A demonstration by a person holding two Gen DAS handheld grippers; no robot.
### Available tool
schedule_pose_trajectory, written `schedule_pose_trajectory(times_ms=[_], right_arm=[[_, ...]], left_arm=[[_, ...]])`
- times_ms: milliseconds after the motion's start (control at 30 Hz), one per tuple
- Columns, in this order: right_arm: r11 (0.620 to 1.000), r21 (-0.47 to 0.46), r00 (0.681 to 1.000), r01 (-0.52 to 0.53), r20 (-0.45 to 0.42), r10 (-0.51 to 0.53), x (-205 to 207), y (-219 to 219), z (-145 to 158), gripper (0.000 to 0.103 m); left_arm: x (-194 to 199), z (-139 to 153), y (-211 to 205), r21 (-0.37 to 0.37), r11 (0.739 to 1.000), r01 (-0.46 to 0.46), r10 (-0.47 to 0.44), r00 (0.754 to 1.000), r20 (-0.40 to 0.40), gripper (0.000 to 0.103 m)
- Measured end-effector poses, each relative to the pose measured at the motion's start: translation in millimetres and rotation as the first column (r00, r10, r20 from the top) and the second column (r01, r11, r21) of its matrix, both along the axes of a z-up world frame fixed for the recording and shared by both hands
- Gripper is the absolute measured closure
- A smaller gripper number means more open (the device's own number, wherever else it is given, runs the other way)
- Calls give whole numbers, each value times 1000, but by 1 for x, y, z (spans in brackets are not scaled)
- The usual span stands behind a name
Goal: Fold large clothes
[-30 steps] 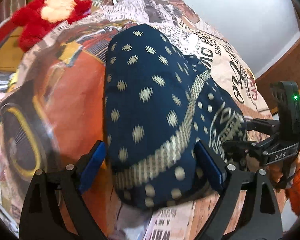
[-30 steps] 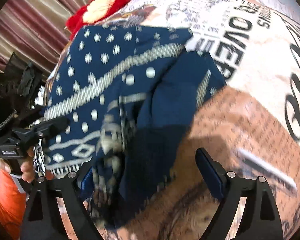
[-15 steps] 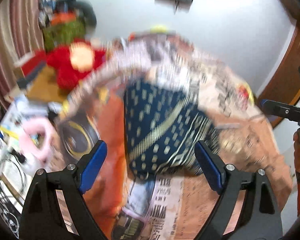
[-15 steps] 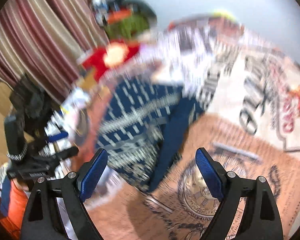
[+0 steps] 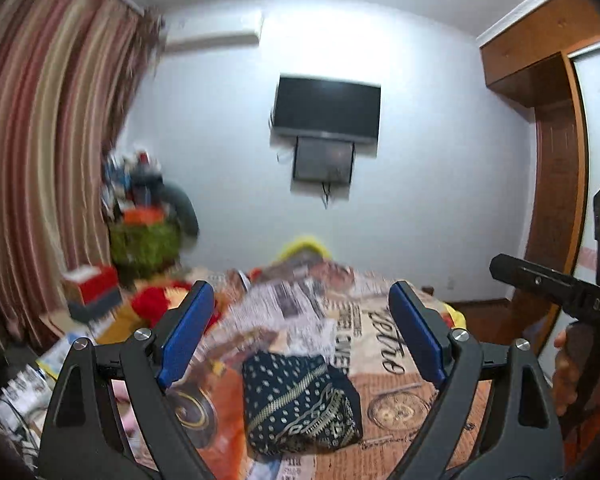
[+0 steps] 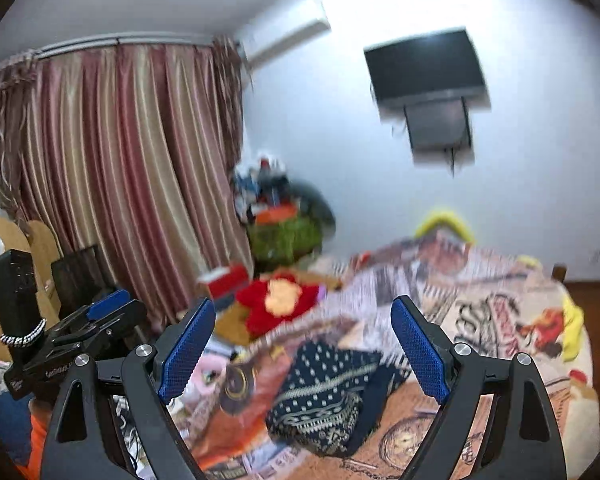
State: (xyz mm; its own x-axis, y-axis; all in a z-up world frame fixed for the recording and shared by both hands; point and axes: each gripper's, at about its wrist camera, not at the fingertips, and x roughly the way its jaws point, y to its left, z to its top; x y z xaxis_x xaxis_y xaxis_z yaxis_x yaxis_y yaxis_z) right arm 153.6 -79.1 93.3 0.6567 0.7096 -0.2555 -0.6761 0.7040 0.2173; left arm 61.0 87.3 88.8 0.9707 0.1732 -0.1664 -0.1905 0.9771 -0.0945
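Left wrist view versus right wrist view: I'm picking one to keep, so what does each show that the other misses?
Only the left shows the wooden wardrobe and a hand on the right gripper. Only the right shows the full curtain rail and the yellow cloth at the bed's edge. Both share the folded navy garment, the red plush toy and the wall TV.

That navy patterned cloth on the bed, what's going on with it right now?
The navy patterned cloth lies folded in a compact bundle on the printed bedspread. A person holds a gripper in each hand: the left gripper and the right gripper are both open and empty, raised off the bed and pointing across the room. Nothing touches the cloth.
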Motion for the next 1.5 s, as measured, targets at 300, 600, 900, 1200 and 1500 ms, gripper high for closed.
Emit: schedule_pose_trajectory(times_ms=[300,600,900,1200,1500], right_arm=[[994,7,986,107,130,-107,-72,-8,2,6],[989,-39,978,145,159,-138,-96,-6,-7,0],[987,-47,982,154,118,-148,-91,-9,-16,0],[986,-55,982,157,112,-150,-89,-8,-20,0],[986,-59,983,156,108,-149,-89,-10,-20,0]], left_arm=[[-28,-4,-26,30,998,-63,62,997,47,11],[-30,-16,-32,16,998,-55,55,998,20,9],[-30,-21,-30,6,999,-50,50,999,10,8],[-26,-23,-24,-6,999,-47,47,999,-3,8],[-23,-25,-21,-17,999,-38,37,999,-10,7]])
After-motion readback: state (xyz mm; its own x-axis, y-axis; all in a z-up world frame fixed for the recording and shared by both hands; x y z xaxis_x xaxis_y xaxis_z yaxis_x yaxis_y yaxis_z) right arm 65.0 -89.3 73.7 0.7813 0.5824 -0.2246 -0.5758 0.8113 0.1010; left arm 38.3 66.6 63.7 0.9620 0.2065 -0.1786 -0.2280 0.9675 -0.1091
